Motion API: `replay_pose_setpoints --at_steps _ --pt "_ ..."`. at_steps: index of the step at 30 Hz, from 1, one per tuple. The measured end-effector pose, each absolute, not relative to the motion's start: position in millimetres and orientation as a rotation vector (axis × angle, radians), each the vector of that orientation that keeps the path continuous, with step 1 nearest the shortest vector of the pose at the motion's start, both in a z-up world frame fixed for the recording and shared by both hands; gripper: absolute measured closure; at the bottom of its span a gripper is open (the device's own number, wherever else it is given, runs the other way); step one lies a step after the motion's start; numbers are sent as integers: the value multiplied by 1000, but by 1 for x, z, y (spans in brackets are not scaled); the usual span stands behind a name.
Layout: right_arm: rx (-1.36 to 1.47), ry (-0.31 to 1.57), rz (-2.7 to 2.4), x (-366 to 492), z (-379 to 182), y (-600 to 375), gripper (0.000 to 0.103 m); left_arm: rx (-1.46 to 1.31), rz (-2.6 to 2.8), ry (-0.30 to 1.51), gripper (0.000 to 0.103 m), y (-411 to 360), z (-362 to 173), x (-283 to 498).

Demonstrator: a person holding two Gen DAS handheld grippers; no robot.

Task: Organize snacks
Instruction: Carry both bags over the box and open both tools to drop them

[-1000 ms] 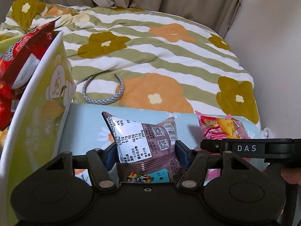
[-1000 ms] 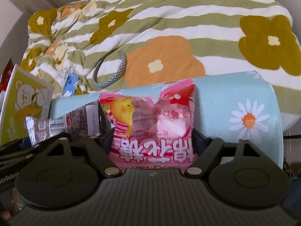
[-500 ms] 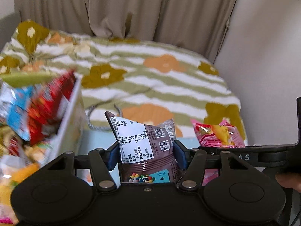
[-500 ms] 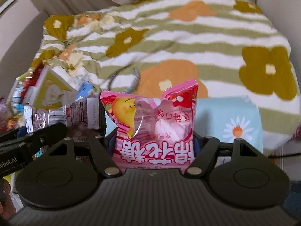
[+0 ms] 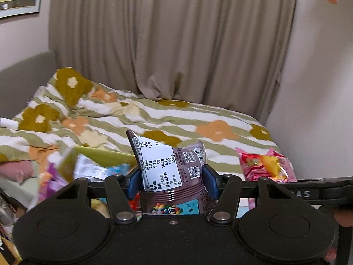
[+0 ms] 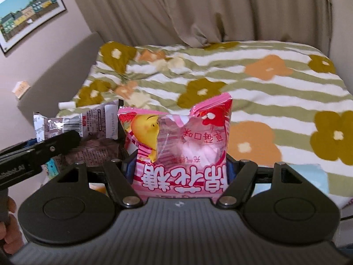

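My left gripper is shut on a brown snack packet with a white nutrition label, held upright in the air. My right gripper is shut on a pink marshmallow bag, also held up. In the left wrist view the pink bag shows to the right, with the right gripper's arm under it. In the right wrist view the brown packet shows to the left in the left gripper's fingers. A pile of other snack packets lies low at the left, blurred.
A bed with a green-striped flower quilt fills the middle ground. Beige curtains hang behind it. A wall stands to the right. A grey headboard and a framed picture are at the left.
Both grippers have risen and tilted up with their packets. The blue flowered surface and the white box have dropped out of view, and the curtains and wall now show.
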State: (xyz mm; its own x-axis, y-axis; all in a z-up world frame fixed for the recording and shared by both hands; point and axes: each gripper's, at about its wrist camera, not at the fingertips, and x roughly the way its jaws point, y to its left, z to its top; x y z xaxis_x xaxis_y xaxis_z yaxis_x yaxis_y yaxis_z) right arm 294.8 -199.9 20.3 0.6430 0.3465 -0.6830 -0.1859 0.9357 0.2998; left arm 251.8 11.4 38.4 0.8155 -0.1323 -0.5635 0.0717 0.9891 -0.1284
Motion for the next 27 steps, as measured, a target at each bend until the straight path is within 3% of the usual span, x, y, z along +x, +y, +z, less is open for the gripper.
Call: replay_pose_setpoints --at_steps 7,9,13,27 --pt "207 814 334 301 29 -130 16 -90 -75 613 41 70 35 274" --pt "204 821 335 303 27 -112 16 -86 -90 642 37 83 26 284" --pt "200 841 321 307 20 -86 16 -62 -43 678 1 102 11 290" --pt "165 862 287 290 21 -40 15 -48 -84 692 0 152 11 256"
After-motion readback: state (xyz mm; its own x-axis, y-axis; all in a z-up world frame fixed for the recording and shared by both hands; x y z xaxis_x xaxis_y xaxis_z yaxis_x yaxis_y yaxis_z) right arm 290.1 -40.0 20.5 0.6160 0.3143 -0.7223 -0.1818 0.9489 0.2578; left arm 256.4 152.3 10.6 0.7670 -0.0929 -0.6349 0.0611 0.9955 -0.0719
